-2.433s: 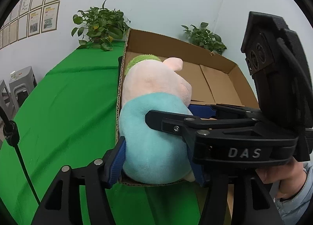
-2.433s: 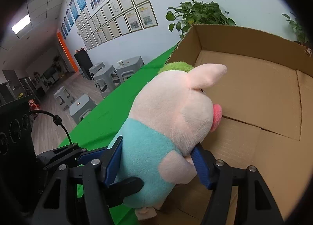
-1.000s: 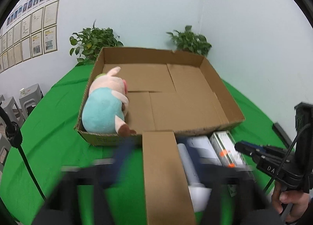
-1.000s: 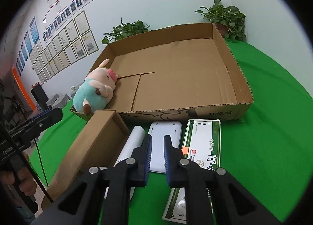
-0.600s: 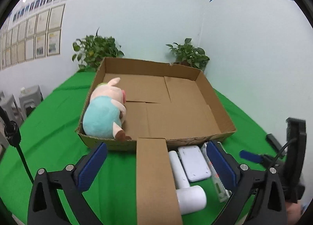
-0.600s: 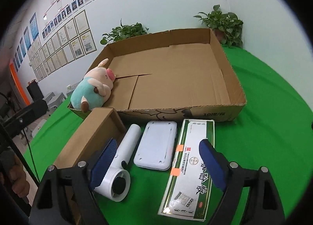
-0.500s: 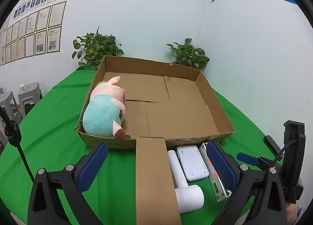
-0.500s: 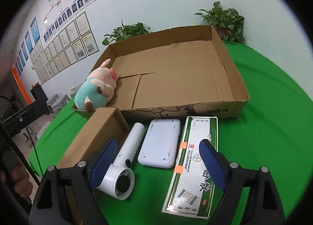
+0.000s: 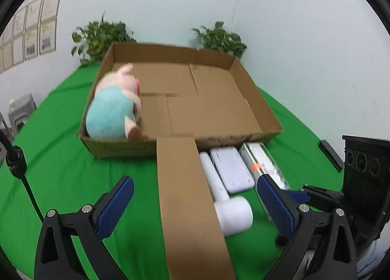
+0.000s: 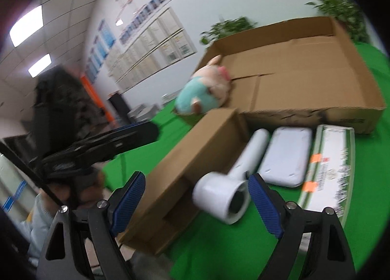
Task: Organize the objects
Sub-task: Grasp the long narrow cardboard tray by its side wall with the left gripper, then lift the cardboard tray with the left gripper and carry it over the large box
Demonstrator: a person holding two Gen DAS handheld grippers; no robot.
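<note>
A plush pig [image 9: 113,107] [image 10: 207,95] lies in the near left corner of a wide open cardboard tray [image 9: 253,99] [image 10: 348,65]. In front of the tray on the green table lie a long brown carton [image 9: 187,197] [image 10: 195,158], a white hair dryer [image 9: 226,197] [image 10: 234,180], a white flat case [image 9: 231,170] [image 10: 285,158] and a green-and-white box [image 9: 265,165] [image 10: 331,158]. My left gripper [image 9: 195,204] is open and empty above the carton. My right gripper [image 10: 195,197] is open and empty, its jaws either side of the dryer's head and the carton's end.
Two potted plants [image 9: 102,36] [image 9: 219,41] stand behind the tray against the wall. The green cloth table [image 9: 61,158] curves away on the left. A black cable with a clip [image 9: 17,165] hangs at the left. A dark strip [image 9: 329,153] lies at the table's right.
Both grippers let go of the pig, which now lies in the tray, and drew back. The right gripper shut, then opened, and now swings left and down toward the dryer and carton.
</note>
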